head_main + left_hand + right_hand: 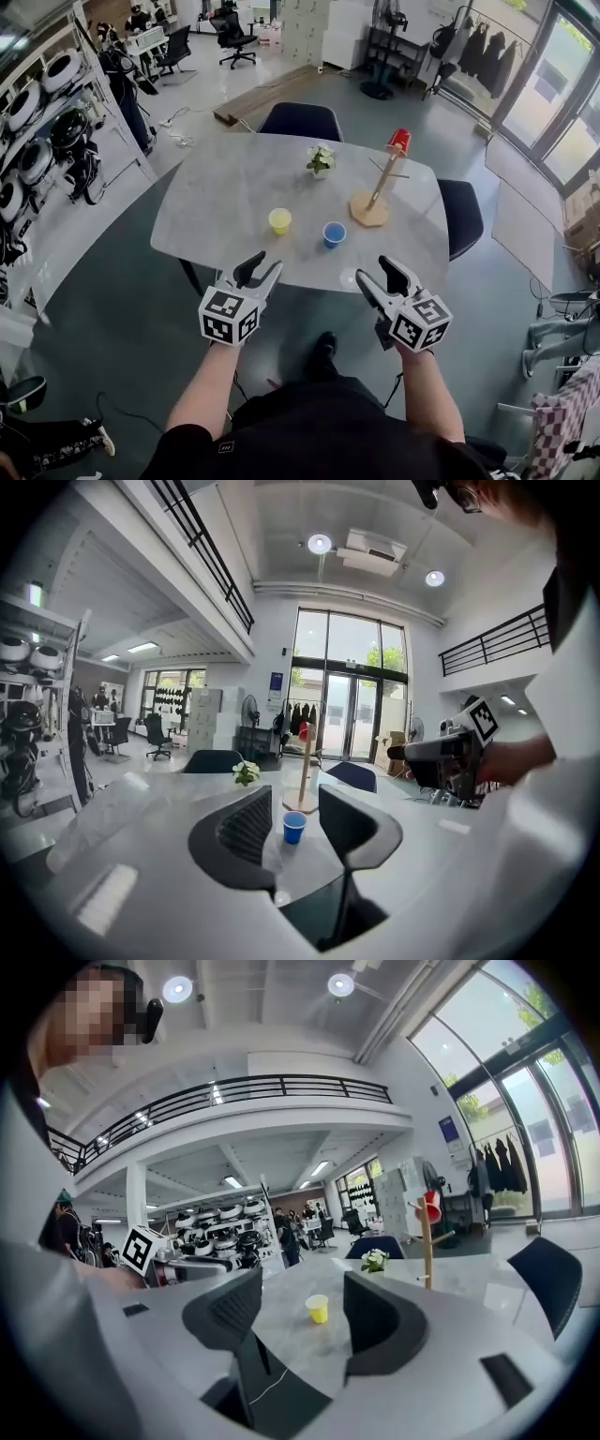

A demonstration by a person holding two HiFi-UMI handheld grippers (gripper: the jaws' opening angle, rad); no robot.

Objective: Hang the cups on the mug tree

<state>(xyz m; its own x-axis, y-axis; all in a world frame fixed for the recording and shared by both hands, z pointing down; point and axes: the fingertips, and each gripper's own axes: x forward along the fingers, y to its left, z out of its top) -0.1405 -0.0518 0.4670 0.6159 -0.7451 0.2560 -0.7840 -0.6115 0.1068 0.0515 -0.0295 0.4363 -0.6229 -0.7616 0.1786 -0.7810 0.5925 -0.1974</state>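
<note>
On the grey table [225, 197] stand a yellow cup [279, 221] and a blue cup [334, 234]. Behind them is a wooden mug tree [373, 195] with a red cup [398, 142] upside down on its top. My left gripper [264, 264] hovers at the near table edge, open and empty. The right gripper [373, 270] is beside it, also open and empty. In the left gripper view the blue cup [294, 827] shows far ahead between the jaws. The yellow cup [318, 1309] shows likewise in the right gripper view, with the mug tree [428, 1241] to its right.
A small pot of white flowers [321, 160] stands left of the mug tree. Dark chairs sit at the far side [300, 122] and the right side [462, 217] of the table. Shelves of equipment [42, 131] line the left wall.
</note>
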